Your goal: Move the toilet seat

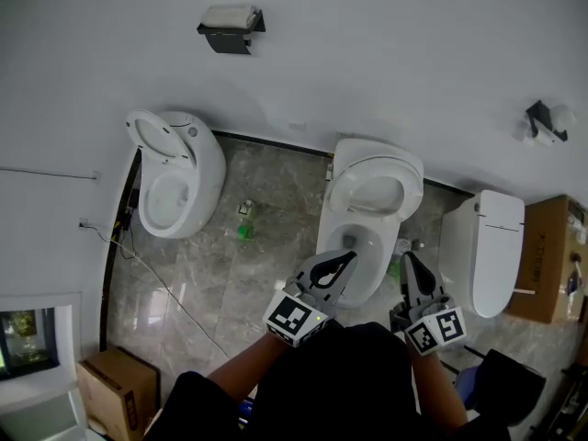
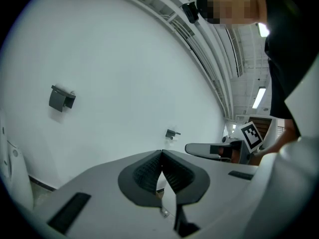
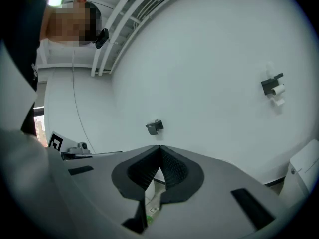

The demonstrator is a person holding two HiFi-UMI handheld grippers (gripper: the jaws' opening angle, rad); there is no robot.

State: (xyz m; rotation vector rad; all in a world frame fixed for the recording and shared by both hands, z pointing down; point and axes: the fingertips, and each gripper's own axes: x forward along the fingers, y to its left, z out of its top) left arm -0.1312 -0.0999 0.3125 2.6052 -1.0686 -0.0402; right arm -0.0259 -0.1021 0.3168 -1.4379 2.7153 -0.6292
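- The left gripper [image 1: 347,259] is seen with its jaws pressed together and nothing between the ribbed pads; only the white wall shows beyond them.
- The right gripper [image 1: 407,260] is likewise closed and empty.
- Both grippers are held out in front of the person, pointing roughly level toward the wall.
- The toilet seat [image 1: 372,168] is found on the middle toilet, raised and leaning back toward the wall, above the open bowl [image 1: 329,239].
- From the jaws, the seat lies ahead, on the far side of the bowl; its long axis runs away from the person, in line with both grippers.
- The left gripper is placed over the bowl's front, the right just off the bowl's right side, beside the closed neighbouring toilet [image 1: 491,246].
- The left gripper is judged to be nearer the seat's middle; either pair of jaws would probably have to be opened before the rim could be taken.
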